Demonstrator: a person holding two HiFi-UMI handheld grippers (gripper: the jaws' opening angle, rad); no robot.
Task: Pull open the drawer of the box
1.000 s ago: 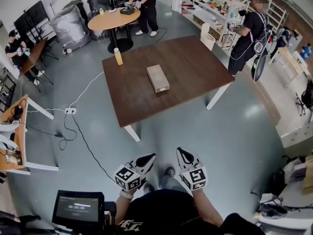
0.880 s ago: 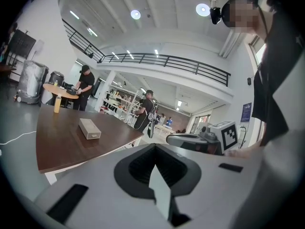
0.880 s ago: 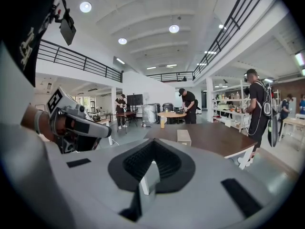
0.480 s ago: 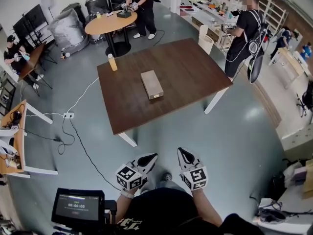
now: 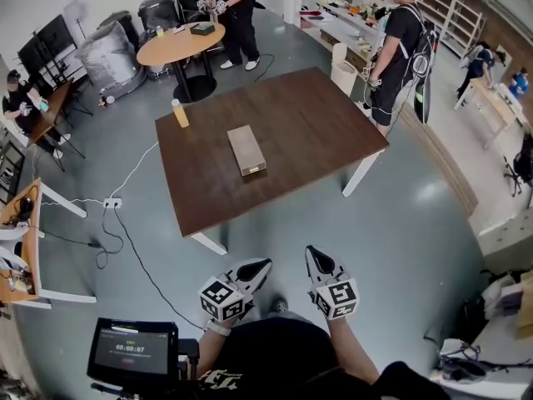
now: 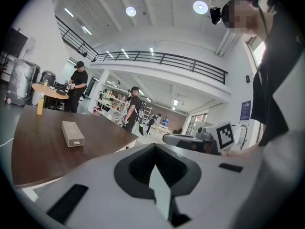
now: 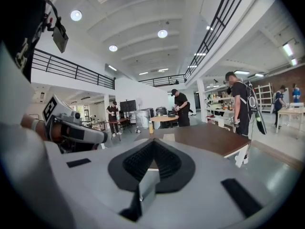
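The box is a long tan case lying on the dark brown table, its drawer front with a small handle facing me and closed. It also shows small in the left gripper view and the right gripper view. Both grippers hang in front of my body, well short of the table. My left gripper is shut with nothing in it. My right gripper is shut and empty too, beside the left one.
A yellow bottle stands near the table's far left corner. A person with a backpack stands at the table's far right corner. A round table is behind, a cable and power strip lie on the floor to the left, and a monitor is by my left side.
The table and box have drawn nearer and shifted left in the head view as I walk forward. The person with the backpack has stepped closer to the table. Both grippers stay shut.
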